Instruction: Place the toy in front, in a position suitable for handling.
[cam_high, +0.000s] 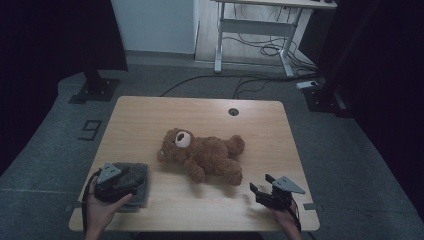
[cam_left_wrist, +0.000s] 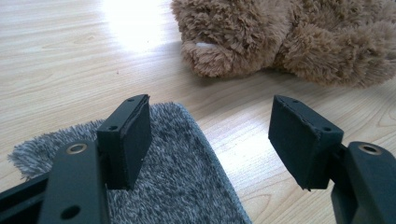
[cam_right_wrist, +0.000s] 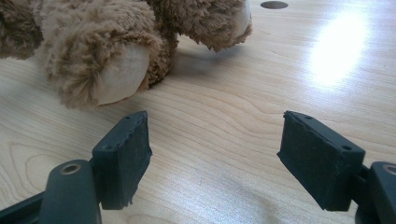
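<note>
Fingers (cam_right_wrist: 121, 154) spread over bare wooden table (cam_high: 150, 115); dark room, grey floor (cam_high: 350, 150).

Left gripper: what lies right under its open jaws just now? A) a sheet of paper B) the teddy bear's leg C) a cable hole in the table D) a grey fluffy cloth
D: in the left gripper view the left gripper hangs with open jaws over the corner of a grey fluffy cloth, with the teddy bear lying farther off on the table.
</note>
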